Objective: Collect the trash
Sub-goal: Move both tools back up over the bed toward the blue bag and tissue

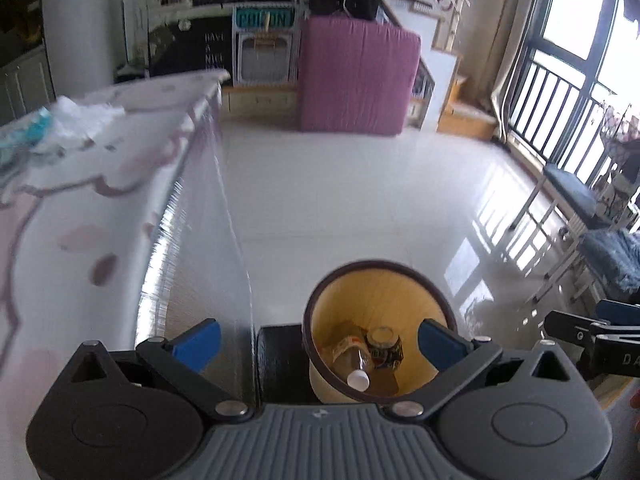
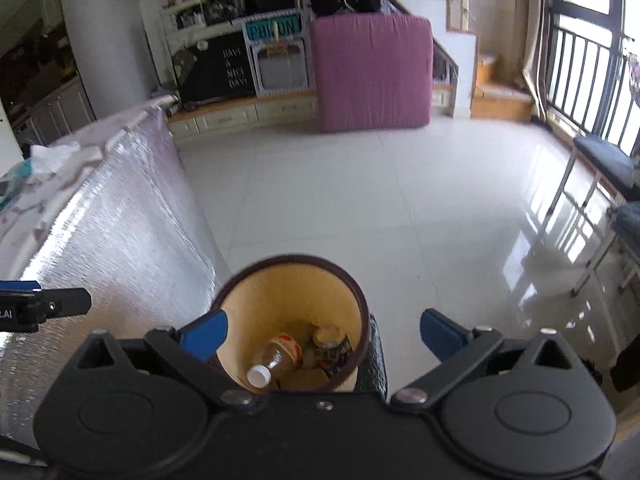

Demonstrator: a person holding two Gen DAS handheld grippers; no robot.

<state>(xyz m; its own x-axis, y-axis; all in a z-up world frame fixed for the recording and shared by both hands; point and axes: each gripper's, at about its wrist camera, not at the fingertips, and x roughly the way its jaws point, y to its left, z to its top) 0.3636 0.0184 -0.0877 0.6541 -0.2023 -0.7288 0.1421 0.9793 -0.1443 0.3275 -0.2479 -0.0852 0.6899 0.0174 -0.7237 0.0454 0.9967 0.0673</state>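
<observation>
Far left, a table with a pink-patterned cloth; crumpled white tissue and a teal wrapper, blurred, lie near its far edge. A clear plastic sheet hangs down the table's side edge. Left gripper jaws spread wide, blue fingertips well apart, nothing between the pads; one tip sits over the table's side, the other over the bin's rim. Just right of the table on the white tile floor stands a round trash bin, dark rim, yellow inside, beside a black block. Inside the bin at the bottom: a plastic bottle with white cap lying tilted, touching a can that is seen top-on. Right gripper also wide open and empty, with the bin below it; the same bottle and can show in its view. Each gripper's tip shows at the other camera's edge. Farther back, a pink folded mattress stands upright against the cabinets. At right, a window with black railing and benches along it.
</observation>
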